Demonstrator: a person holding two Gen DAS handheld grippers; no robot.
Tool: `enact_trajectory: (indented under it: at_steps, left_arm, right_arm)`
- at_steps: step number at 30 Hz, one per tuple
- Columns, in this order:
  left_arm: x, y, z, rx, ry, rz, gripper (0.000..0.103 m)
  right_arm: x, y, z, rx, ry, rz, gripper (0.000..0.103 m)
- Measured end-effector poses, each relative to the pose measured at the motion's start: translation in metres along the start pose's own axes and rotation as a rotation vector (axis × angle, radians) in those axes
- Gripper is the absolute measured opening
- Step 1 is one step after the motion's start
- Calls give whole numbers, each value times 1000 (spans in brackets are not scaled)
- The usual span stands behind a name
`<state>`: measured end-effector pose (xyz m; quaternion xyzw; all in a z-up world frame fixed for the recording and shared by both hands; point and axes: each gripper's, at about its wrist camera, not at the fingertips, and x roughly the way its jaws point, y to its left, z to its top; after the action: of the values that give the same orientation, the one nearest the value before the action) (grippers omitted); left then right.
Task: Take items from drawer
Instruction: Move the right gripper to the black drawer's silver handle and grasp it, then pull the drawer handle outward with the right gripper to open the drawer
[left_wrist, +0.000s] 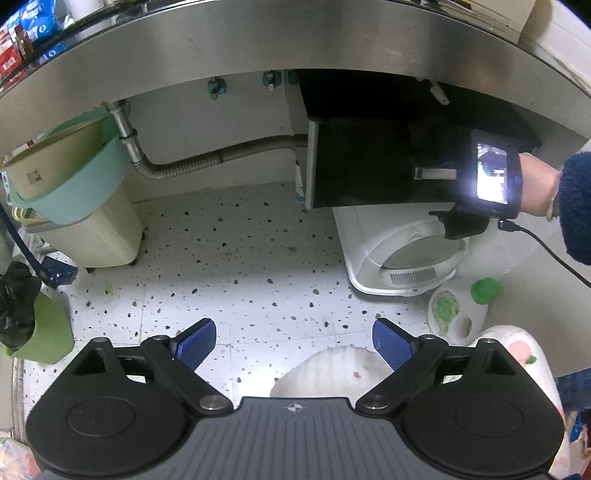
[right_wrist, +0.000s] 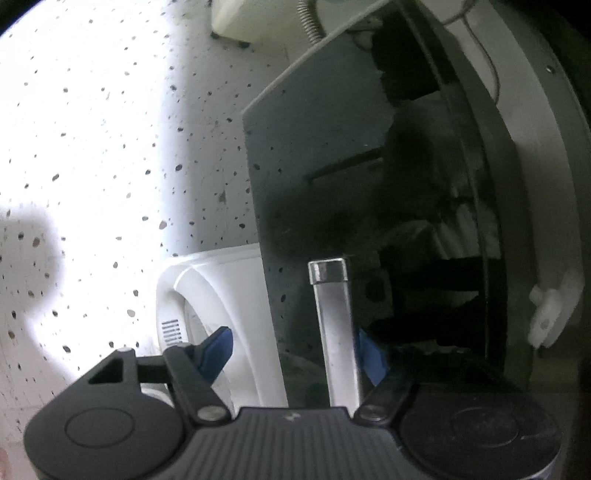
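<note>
A dark drawer (left_wrist: 362, 166) under the steel counter stands pulled out, with a silver bar handle (left_wrist: 435, 172) on its front. My right gripper (right_wrist: 295, 350) is open, its blue fingers on either side of that handle (right_wrist: 334, 332), one behind the bar; the device also shows in the left wrist view (left_wrist: 491, 177) with a lit screen, held by a hand. The drawer's inside (right_wrist: 436, 229) is dark and its contents are unclear. My left gripper (left_wrist: 293, 343) is open and empty, low over the speckled floor.
A white appliance (left_wrist: 402, 254) sits on the floor below the drawer. A teal basin on a cream bin (left_wrist: 74, 206) stands left, with a flexible metal pipe (left_wrist: 207, 158) behind. A green-capped bottle (left_wrist: 458, 306) and a slippered foot (left_wrist: 332, 373) are near.
</note>
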<state>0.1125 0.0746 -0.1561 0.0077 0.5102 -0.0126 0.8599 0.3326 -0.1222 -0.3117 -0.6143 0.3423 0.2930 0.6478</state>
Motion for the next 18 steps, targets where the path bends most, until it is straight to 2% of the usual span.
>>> enact_trajectory:
  at_steps: [3, 9, 18]
  left_arm:
    - [-1, -4, 0, 11, 0, -8, 92]
    - [-5, -4, -1, 9, 4, -21, 92]
    - [-11, -4, -4, 14, -1, -25, 92]
  right_arm:
    - [0, -3, -1, -3, -1, 12, 82]
    - [-2, -1, -5, -51, 20, -11, 83]
    - [11, 0, 6, -62, 17, -23, 83]
